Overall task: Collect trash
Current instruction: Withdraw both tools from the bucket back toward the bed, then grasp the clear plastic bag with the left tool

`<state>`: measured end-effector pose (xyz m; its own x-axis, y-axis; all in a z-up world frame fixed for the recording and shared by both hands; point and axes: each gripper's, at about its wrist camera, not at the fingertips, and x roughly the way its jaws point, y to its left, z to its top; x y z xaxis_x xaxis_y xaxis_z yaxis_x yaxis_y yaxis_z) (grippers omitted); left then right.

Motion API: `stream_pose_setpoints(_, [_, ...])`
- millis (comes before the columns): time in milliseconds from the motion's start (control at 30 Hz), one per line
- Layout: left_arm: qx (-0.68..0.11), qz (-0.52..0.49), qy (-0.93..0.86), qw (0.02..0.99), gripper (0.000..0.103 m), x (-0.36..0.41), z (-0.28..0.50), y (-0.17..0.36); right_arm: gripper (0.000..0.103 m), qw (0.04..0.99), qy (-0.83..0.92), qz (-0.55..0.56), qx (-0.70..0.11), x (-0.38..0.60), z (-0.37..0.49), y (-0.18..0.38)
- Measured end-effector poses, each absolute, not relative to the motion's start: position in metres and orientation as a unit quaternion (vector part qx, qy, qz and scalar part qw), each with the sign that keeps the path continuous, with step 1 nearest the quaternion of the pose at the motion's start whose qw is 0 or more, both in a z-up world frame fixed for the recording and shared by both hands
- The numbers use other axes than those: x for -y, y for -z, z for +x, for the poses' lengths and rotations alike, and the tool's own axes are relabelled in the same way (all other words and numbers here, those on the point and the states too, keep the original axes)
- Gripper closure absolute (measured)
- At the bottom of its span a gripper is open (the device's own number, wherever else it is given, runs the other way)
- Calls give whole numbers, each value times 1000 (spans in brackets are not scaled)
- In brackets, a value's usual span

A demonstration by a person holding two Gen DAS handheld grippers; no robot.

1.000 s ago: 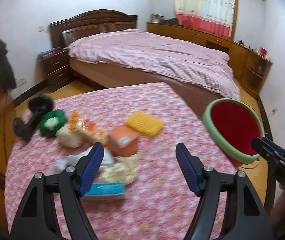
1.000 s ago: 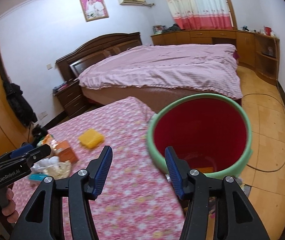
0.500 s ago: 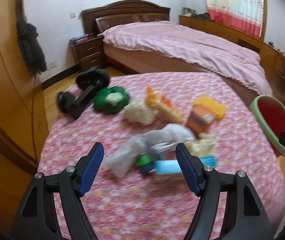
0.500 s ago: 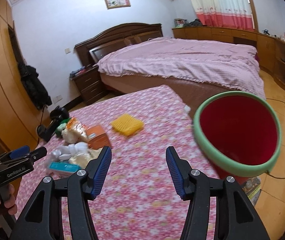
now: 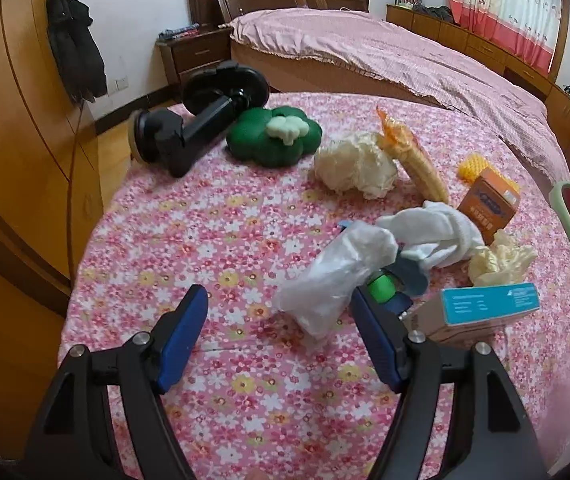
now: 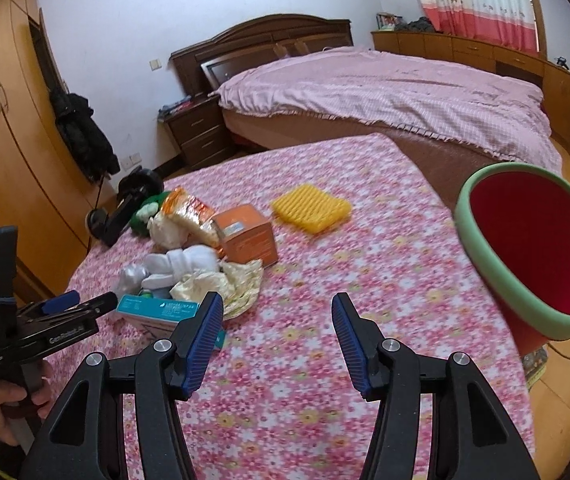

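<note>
1. Left wrist view: left gripper [image 5: 279,338] was seen with jaws spread wide, nothing between the pads, held low over the floral tablecloth [image 5: 213,232].
2. Clear plastic bag [image 5: 337,276] was found at 1 o'clock of the left gripper, its lower end just beside the right-hand pad.
3. White cloth wad [image 5: 433,236] was lying against the bag at 2 o'clock; a green bottle cap [image 5: 381,289] was partly covered between them.
4. Blue-and-tan carton [image 5: 481,312] was lying at 3 o'clock, with yellowish crumpled paper [image 5: 497,260] touching it on the far side.
5. Orange box [image 5: 489,200], snack wrapper [image 5: 413,160] and crumpled white paper ball [image 5: 357,164] were grouped further out, near 1 o'clock.
6. Green cloud-shaped cushion [image 5: 273,138] and black handheld device [image 5: 201,120] were placed at 11–12 o'clock, touching each other.
7. Right wrist view: right gripper [image 6: 275,334] was also seen spread, with nothing held, over bare tablecloth.
8. Red bin with green rim [image 6: 533,248] was seen at 2 o'clock, off the table edge and tilted toward the camera.
9. Yellow sponge [image 6: 311,208] was lying alone at 12 o'clock, apart from the pile.
</note>
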<state>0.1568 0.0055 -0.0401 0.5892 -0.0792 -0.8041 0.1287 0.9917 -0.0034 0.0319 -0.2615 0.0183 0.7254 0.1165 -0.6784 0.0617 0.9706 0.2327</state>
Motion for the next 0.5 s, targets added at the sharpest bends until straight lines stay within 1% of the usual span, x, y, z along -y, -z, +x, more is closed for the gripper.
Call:
stream_pose_setpoints(167, [-452, 22, 74, 888, 29, -2, 168, 48, 45, 916, -17, 118, -382, 253, 40, -11])
stream_pose_setpoints(200, [-452, 18, 79, 888, 31, 0, 170, 49, 45, 916, -18, 118, -384, 252, 41, -10])
stream_pose_setpoints(267, [-452, 12, 88, 888, 40, 1, 173, 50, 45, 914, -18, 117, -387, 250, 43, -8])
stream_pose_setpoints(333, [-452, 6, 101, 886, 53, 2, 176, 50, 45, 913, -19, 114, -390, 247, 45, -6])
stream_pose_setpoints(367, [-451, 5, 107, 886, 56, 3, 176, 49, 45, 913, -19, 114, -391, 247, 45, -5])
stream_pose_setpoints(400, [-451, 4, 112, 885, 63, 4, 176, 49, 45, 913, -20, 113, -392, 245, 45, -5])
stream_pose_setpoints(433, [-451, 2, 120, 885, 72, 5, 175, 48, 45, 912, -21, 112, -393, 244, 45, -4])
stream_pose_setpoints(500, [-451, -4, 135, 882, 85, 4, 173, 48, 45, 912, -23, 112, -395, 241, 46, -3])
